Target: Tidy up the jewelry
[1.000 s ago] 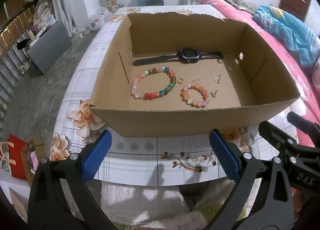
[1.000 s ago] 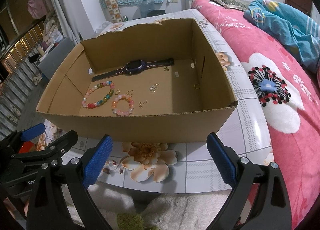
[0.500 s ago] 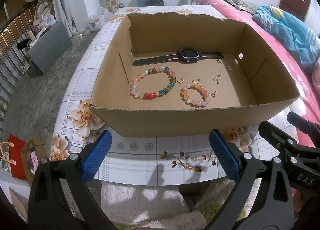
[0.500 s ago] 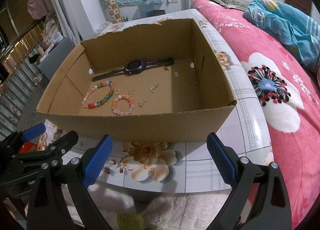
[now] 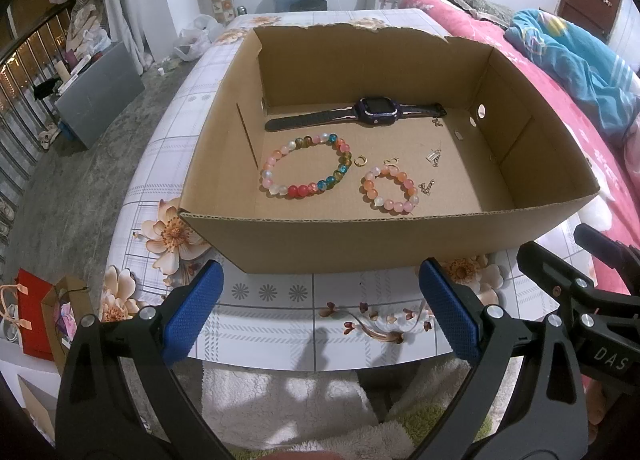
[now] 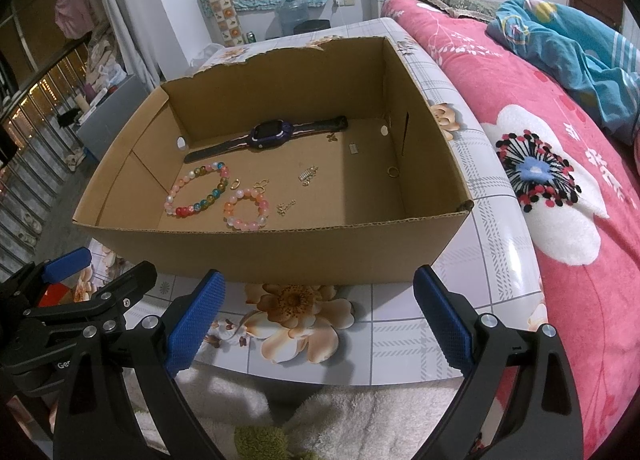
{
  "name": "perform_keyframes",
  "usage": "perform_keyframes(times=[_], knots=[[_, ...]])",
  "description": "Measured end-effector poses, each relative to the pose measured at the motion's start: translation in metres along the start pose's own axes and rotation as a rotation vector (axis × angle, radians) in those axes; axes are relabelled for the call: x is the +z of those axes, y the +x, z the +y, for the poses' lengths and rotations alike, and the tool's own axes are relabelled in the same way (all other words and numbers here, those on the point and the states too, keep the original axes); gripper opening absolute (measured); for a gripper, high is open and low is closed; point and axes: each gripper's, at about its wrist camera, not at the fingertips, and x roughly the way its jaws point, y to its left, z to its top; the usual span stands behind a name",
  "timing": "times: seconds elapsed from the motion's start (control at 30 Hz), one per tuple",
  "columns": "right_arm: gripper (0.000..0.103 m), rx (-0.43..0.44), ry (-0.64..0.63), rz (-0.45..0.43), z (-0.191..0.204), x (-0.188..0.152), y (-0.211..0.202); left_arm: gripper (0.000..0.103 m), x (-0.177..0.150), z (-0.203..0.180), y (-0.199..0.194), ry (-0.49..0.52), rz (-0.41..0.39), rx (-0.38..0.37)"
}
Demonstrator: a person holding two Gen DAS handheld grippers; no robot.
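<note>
An open cardboard box (image 5: 400, 244) (image 6: 280, 252) stands on a floral table. Inside lie a purple watch (image 5: 376, 111) (image 6: 272, 133), a large multicoloured bead bracelet (image 5: 306, 165) (image 6: 198, 189), a small pink bead bracelet (image 5: 390, 187) (image 6: 246, 207), and several small gold pieces, among them a ring (image 5: 360, 160) and a clasp charm (image 5: 434, 156) (image 6: 307, 175). My left gripper (image 5: 320, 308) and right gripper (image 6: 316, 312) are both open and empty, held in front of the box's near wall.
The floral table (image 5: 280, 296) (image 6: 400, 332) ends at its front edge just before my grippers, with a white fluffy rug (image 5: 280, 400) below. A pink bed (image 6: 560, 179) runs along the right. A grey box (image 5: 100, 91) and gift bags (image 5: 36, 312) stand at the left.
</note>
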Motion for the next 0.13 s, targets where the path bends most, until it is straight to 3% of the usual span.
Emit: perform_keyframes(times=[0.13], knots=[[0.093, 0.000, 0.000, 0.000, 0.0000, 0.0001, 0.0000, 0.095, 0.0006, 0.0003, 0.0007, 0.000, 0.000, 0.000]])
